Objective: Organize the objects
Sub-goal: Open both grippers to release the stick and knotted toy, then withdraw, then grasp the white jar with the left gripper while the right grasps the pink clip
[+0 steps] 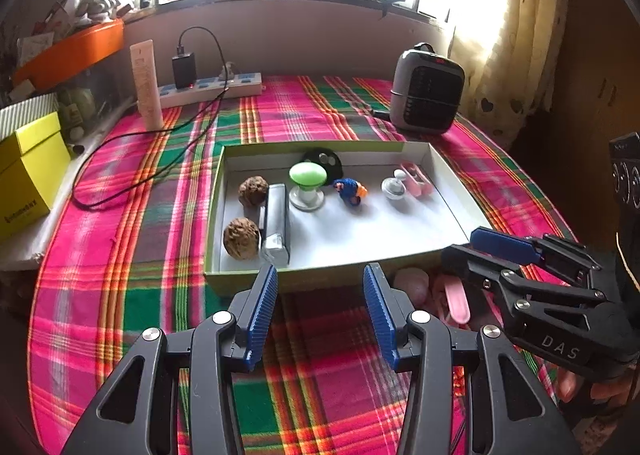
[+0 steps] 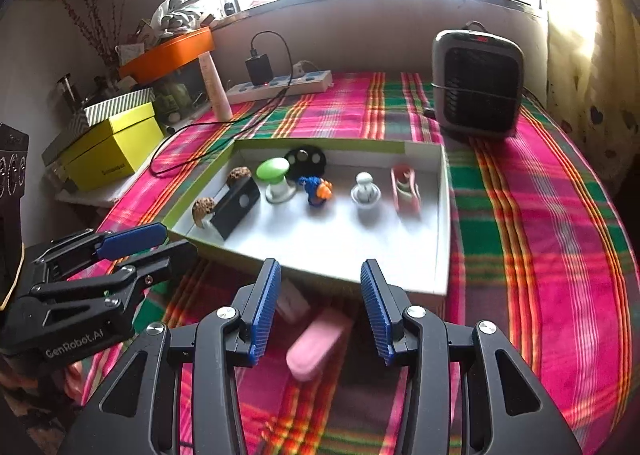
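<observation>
Fingers of right gripper (image 2: 320, 307) and left gripper (image 1: 320, 311) both apart, empty; pink case (image 2: 316, 343) lies on plaid cloth (image 2: 540, 255) before tray (image 2: 446, 223), probably light, rigid, slick: grip across long sides.

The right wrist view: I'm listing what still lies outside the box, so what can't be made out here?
- Pink object on the cloth before the box: motion-blurred in the right wrist view; in the left wrist view the right gripper partly covers it.
- Pale item beside it: blurred, partly behind the right gripper's fingers.
- Black round thing at the box's back wall: green-topped piece overlaps it.
</observation>
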The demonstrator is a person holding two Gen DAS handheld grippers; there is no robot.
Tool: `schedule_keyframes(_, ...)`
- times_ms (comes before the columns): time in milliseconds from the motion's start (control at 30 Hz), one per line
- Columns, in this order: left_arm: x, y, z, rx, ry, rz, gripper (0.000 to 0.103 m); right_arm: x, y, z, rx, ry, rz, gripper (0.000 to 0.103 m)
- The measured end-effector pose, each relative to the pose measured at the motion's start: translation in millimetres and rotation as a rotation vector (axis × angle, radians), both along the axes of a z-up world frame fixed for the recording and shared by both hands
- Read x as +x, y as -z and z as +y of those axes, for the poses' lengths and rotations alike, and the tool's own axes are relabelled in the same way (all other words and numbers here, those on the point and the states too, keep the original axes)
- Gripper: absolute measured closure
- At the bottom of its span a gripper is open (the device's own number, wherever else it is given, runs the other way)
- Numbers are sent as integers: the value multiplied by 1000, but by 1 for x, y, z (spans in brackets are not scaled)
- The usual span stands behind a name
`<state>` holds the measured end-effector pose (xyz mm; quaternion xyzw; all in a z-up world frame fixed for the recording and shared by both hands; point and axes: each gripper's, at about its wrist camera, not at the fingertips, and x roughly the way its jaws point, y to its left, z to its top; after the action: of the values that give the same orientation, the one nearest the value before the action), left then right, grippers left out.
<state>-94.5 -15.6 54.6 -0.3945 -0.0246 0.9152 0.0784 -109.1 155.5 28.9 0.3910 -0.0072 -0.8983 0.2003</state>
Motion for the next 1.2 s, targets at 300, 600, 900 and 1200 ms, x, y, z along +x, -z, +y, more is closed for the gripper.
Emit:
schedule_keyframes(300,6,12,4,28,21,-28,59,14,17,7,-1,41,-49,60)
schedule_keyframes(600,8,15,4,36,23,-42,59,16,24,-3,34,26,-55,60)
schedule_keyframes(900,7,16,3,37,18,-49,59,15,30,-10,56,19,-70,60)
schedule_keyframes(1200,2,19,5,50,37,-65,59,14,33,-9,100,35,-59,60)
